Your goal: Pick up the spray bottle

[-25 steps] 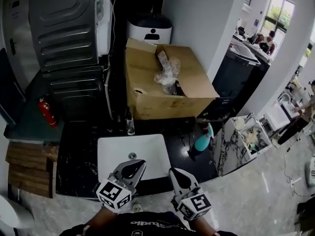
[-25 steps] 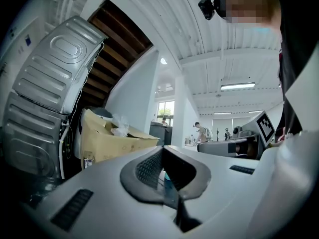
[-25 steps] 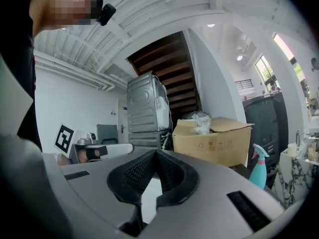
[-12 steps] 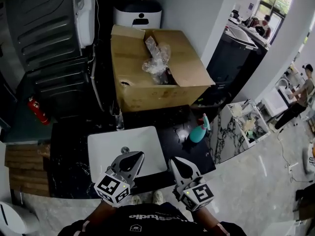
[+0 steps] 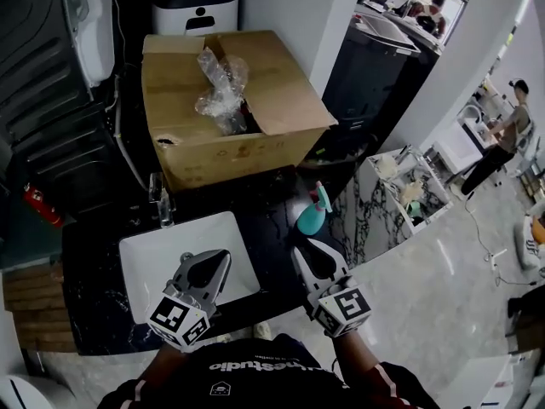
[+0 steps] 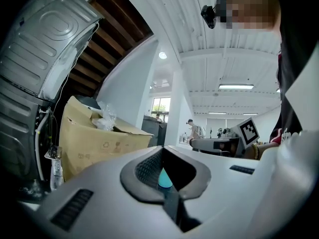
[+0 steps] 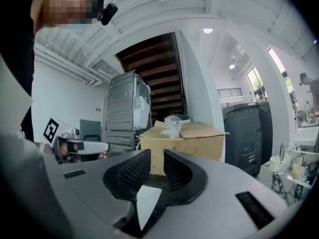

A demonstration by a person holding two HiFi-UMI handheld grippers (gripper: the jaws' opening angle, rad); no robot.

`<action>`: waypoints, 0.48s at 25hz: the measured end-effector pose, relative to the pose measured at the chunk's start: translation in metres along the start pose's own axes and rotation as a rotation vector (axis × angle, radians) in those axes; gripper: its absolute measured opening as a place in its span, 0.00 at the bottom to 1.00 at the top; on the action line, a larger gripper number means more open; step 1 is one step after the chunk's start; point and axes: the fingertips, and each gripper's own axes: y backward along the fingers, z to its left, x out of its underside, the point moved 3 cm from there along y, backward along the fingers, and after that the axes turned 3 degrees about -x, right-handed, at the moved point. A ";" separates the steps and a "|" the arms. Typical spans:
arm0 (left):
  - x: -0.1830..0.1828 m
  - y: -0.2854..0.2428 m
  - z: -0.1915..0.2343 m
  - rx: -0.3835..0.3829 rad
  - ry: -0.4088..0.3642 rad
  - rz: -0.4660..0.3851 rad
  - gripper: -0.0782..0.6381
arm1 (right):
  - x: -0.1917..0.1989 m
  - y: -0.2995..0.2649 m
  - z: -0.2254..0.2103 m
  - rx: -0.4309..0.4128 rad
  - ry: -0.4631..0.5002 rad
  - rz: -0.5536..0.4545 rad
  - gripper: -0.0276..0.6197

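The teal spray bottle (image 5: 310,217) stands upright on the black counter (image 5: 272,228), right of the white sink (image 5: 145,267). My right gripper (image 5: 305,248) is just short of the bottle and apart from it. In the right gripper view its jaws (image 7: 157,156) are opening, with a narrow gap and nothing between them. My left gripper (image 5: 220,258) hovers over the sink's near right corner. Its jaws (image 6: 162,151) stand together and hold nothing. A sliver of the teal bottle (image 6: 164,179) shows low past them.
A large open cardboard box (image 5: 230,100) with crumpled plastic sits behind the sink and bottle. A faucet (image 5: 159,196) stands at the sink's back edge. A marble-patterned stand (image 5: 375,220) adjoins the counter's right end. A red extinguisher (image 5: 38,204) lies far left; people stand far right.
Both grippers have moved right along the counter, and the view has swung with them. The bottle now stands close ahead of the right gripper. The left gripper has shifted to the sink's right corner.
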 end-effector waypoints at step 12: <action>0.021 -0.042 0.013 -0.065 0.027 0.058 0.13 | 0.034 -0.024 -0.131 0.123 0.015 0.028 0.40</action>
